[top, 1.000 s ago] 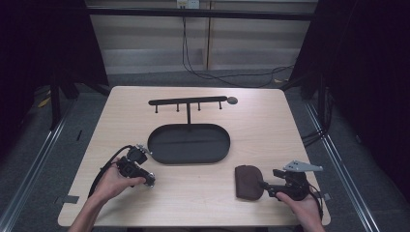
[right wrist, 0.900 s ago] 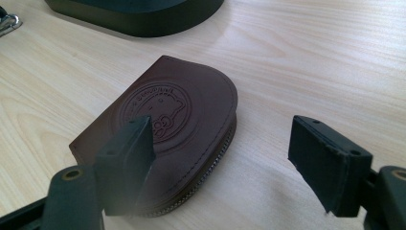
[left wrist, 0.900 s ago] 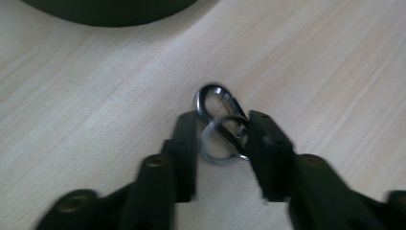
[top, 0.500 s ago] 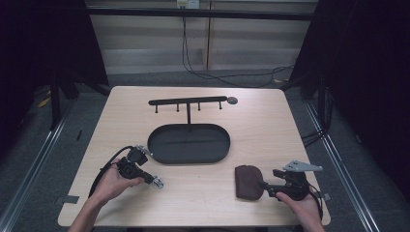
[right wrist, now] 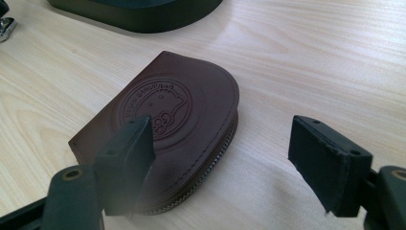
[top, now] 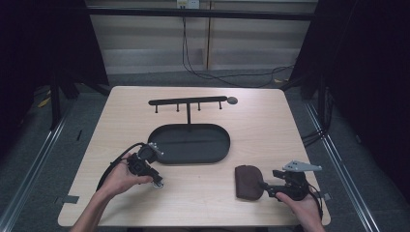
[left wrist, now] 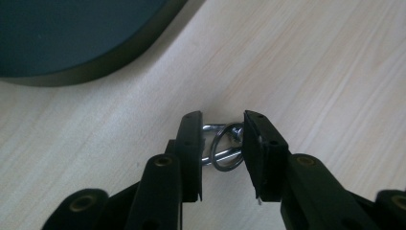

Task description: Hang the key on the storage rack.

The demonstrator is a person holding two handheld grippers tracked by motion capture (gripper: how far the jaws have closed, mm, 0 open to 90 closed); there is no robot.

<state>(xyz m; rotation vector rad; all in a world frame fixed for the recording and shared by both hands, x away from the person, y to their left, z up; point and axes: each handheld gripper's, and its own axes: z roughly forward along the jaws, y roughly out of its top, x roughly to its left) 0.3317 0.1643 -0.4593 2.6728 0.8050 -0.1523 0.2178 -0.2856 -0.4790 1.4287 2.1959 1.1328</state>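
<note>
A small metal key ring (left wrist: 214,151) lies on the wooden table, seen as a silver glint (top: 157,184) in the high view. My left gripper (left wrist: 221,143) points down at it, also seen at front left (top: 153,180). Its jaws have just been opening and stand narrowly open with the ring between them. A brown leather coin purse (right wrist: 167,115) with an embossed round stamp lies at front right (top: 247,181). My right gripper (right wrist: 225,139) is wide open just beside it (top: 265,186), one jaw over the purse's near edge, the other over bare wood.
A black oval tray (top: 188,163) sits mid-table, with its rim in the left gripper view (left wrist: 72,72) and the right gripper view (right wrist: 134,21). Behind it stands a black hook rack (top: 187,102). Cables trail from both grippers.
My left gripper has shifted slightly toward the front right, and the silver ring now shows at its tips. The right gripper and the purse have not moved.
</note>
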